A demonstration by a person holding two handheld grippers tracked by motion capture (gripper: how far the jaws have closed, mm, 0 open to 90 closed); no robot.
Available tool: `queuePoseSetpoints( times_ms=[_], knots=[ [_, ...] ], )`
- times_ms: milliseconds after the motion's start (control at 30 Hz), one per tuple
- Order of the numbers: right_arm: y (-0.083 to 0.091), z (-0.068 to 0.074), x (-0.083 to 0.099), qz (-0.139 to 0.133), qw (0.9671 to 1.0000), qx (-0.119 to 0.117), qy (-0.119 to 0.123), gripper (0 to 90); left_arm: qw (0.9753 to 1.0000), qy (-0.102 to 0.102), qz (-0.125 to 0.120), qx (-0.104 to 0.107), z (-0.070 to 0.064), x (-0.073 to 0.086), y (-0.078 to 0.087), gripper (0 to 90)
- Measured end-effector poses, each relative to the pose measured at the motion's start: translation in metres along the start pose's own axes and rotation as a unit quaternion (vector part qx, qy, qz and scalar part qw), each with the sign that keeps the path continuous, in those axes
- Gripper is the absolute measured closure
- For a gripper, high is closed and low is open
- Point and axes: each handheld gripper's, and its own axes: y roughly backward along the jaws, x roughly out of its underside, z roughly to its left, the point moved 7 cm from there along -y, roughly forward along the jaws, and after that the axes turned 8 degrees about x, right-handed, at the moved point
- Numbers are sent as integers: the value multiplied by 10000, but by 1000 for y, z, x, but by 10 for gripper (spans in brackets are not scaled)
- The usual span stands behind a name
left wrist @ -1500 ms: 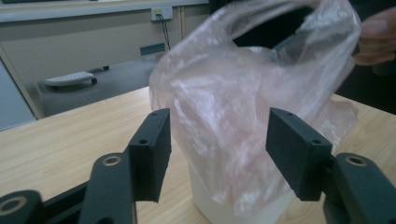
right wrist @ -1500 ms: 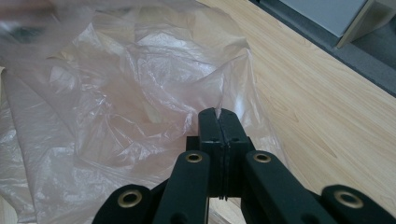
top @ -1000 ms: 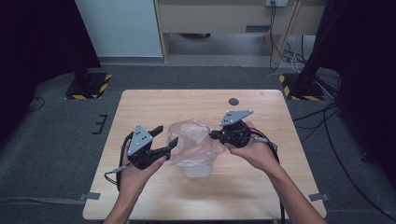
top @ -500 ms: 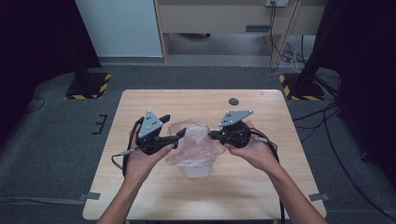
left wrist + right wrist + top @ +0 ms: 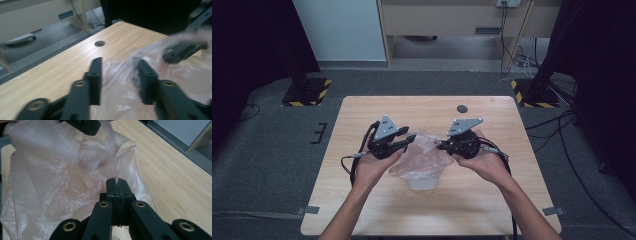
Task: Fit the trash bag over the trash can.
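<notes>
A crumpled clear plastic bag [image 5: 424, 159] lies in the middle of the wooden table [image 5: 362, 210], draped over a pale translucent container [image 5: 423, 184]. My right gripper [image 5: 440, 146] is at the bag's right side. In the right gripper view this gripper [image 5: 117, 181] is shut on a thin edge of the bag [image 5: 62, 185]. My left gripper [image 5: 412, 140] is at the bag's upper left, open. In the left gripper view its jaws [image 5: 118, 62] stand apart with bag film [image 5: 120, 95] between them, and the right jaw is partly behind the film.
A round dark hole [image 5: 462, 108] sits near the table's far edge [image 5: 99, 43]. Black cables trail from both grippers over the table. Dark floor, stand bases with yellow-black tape and a cabinet lie beyond the table.
My left gripper has moved away from the person and to the right, up to the bag's edge. The right gripper has stayed in place, shut on the bag.
</notes>
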Motion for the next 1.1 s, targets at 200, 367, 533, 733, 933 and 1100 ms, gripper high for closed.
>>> queuePoseSetpoints(
  times_ms=[200,367,533,733,933,1100],
  knots=[
    [5,-6,2,18,9999,120,-61,900,9993,201,-64,-313,6,7,3,900],
    [9,-13,7,69,9997,209,-146,899,9972,396,-247,-578,11,18,9,900],
    [6,-13,10,146,9993,329,-85,871,9948,599,-337,-753,14,33,11,900],
    [2,-16,7,37,9982,493,-349,599,9929,674,-481,-849,15,46,10,900],
    [4,-14,2,-129,9982,475,-354,602,9918,736,-529,-902,16,46,10,900],
    [2,-15,8,60,9985,406,-366,790,9915,798,-530,-880,16,48,7,900]
  ],
)
